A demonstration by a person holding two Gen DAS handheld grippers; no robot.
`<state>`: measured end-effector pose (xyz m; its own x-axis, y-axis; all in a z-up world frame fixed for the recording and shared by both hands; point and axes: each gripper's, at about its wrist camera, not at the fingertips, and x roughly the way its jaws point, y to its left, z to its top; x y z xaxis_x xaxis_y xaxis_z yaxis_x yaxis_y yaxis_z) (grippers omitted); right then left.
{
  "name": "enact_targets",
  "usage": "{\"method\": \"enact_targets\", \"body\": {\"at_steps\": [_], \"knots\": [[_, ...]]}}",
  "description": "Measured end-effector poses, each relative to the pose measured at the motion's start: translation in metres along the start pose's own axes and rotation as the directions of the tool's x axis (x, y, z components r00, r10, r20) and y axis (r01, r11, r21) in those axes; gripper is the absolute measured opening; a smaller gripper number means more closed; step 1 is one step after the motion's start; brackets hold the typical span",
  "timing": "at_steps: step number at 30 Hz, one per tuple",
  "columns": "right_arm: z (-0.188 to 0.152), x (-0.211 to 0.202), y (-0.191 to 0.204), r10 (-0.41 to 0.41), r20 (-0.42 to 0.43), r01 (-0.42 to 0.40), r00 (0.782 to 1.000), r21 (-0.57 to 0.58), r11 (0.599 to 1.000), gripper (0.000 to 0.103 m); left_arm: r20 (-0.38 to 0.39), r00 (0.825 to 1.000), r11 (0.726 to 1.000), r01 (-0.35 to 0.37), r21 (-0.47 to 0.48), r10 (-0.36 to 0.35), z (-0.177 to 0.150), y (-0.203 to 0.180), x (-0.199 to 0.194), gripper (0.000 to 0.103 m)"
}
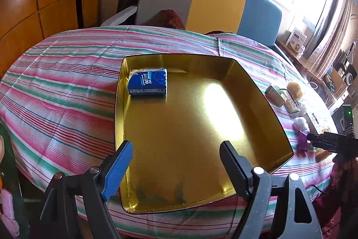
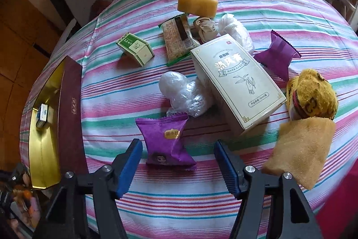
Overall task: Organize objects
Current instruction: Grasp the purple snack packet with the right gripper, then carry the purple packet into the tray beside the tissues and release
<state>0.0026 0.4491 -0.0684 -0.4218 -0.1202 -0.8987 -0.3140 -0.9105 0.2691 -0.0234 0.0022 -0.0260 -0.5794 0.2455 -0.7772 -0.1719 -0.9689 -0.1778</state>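
Purple packet lies low in the frame between the right gripper's parted fingers, ungripped. Left gripper angles down over gold tray, fingers apart, empty.

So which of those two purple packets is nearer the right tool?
The purple packet lying just ahead of the right tool, between its open fingers. The other purple packet lies farther off, beyond the white box.

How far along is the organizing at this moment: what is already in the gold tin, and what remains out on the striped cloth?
Done: one blue tissue pack lies in the gold metal tin. In hand: nothing; the left gripper and right gripper are open, the right one around the near purple snack packet. Left: white carton, green box, sponges, wraps.
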Motion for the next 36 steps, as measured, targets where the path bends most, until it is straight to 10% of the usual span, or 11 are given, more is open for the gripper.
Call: {"method": "enact_targets", "body": {"at_steps": [4, 6, 13, 22, 32, 36], "knots": [[0.001, 0.015, 0.017, -0.019, -0.010, 0.018, 1.000, -0.046, 0.999, 0.068, 0.005, 1.000, 1.000, 0.002, -0.009, -0.002, 0.000, 0.003, -0.002, 0.081], [0.000, 0.023, 0.028, -0.109, 0.006, 0.109, 0.994, -0.102, 0.989, 0.030, 0.009, 1.000, 1.000, 0.000, -0.016, 0.000, 0.000, 0.005, -0.003, 0.081], [-0.008, 0.010, 0.057, -0.144, 0.059, 0.153, 0.988, -0.194, 0.969, 0.030, 0.021, 0.999, 0.999, -0.029, -0.044, 0.030, -0.003, 0.022, -0.006, 0.081], [-0.014, -0.032, 0.171, 0.119, 0.063, -0.083, 0.991, -0.410, 0.908, 0.030, 0.007, 0.994, 0.987, -0.103, -0.123, 0.105, -0.009, 0.062, -0.011, 0.081], [-0.037, 0.058, 0.366, 0.142, -0.195, -0.238, 0.970, -0.667, 0.706, 0.030, 0.013, 0.989, 0.969, -0.141, -0.201, 0.147, -0.009, 0.102, -0.020, 0.081], [-0.041, 0.100, 0.413, 0.089, -0.222, -0.222, 0.971, -0.693, 0.686, 0.030, 0.006, 0.989, 0.965, -0.140, -0.222, 0.145, -0.010, 0.111, -0.018, 0.081]]}}
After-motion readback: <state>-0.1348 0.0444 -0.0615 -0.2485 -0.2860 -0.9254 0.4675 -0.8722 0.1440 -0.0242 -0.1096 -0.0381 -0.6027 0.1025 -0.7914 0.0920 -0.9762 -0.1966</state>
